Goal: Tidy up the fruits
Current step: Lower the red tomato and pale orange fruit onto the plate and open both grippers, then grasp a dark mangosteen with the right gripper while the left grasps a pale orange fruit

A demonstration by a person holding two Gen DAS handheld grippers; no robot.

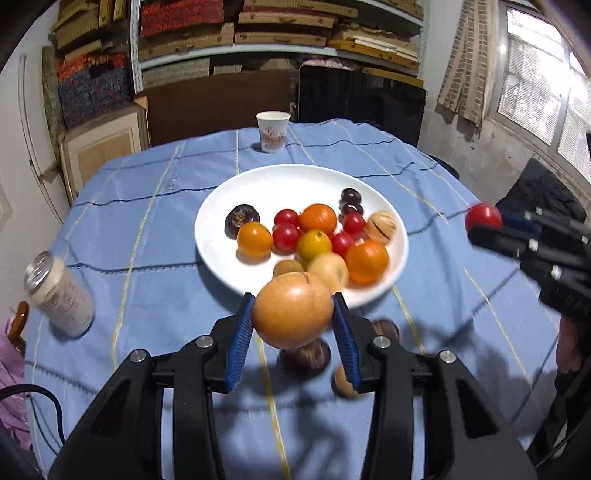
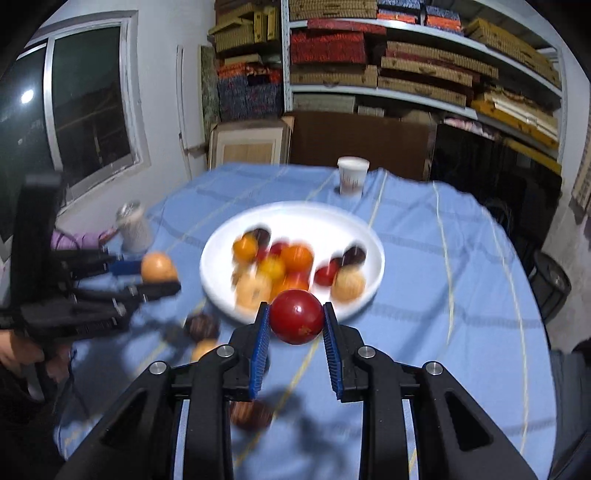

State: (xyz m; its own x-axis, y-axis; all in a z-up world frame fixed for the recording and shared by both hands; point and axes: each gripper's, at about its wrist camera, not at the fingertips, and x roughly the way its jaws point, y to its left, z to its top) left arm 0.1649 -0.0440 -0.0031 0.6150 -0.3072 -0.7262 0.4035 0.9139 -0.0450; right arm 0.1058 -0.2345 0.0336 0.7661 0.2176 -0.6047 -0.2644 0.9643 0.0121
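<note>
Inventory, all placed rel. to the white plate (image 1: pixel 221 199):

1. My left gripper (image 1: pixel 294 314) – on the near side of the plate, above its near rim; jaws closed partway onto a tan-orange round fruit (image 1: pixel 293 310), blue pads touching both its sides, fruit lifted off the cloth.
2. My right gripper (image 2: pixel 296 320) – also near side of plate in its own view; jaws pinched on a red tomato (image 2: pixel 296 321). From left cam it sits well to the right of the plate, tomato at its tip.
3. Plate contents – approx. four orange/yellow tomatoes, several small red ones, dark purple fruits at left and back, pale tan fruits at right and front. Clustered in the near half; far half bare.
4. Loose fruit on the blue tablecloth (image 1: pixel 147 206), near side of plate, under my left gripper: dark brownish fruit (image 1: pixel 306 356), another dark one (image 1: pixel 386 329) just beside, small tan fruit (image 1: pixel 345 382) partly hidden behind the right finger. These lie below the held fruit.
5. Paper cup (image 1: pixel 273 131) – far side of plate, upright, well apart.
6. White can (image 1: pixel 59 295) – left of plate, near table edge; looks tilted, may be lens effect.
7. Shelves w/ stacked boxes (image 1: pixel 280 22) – beyond plate, behind table.

Right cam blurred; plate fruit counts from left cam only.
</note>
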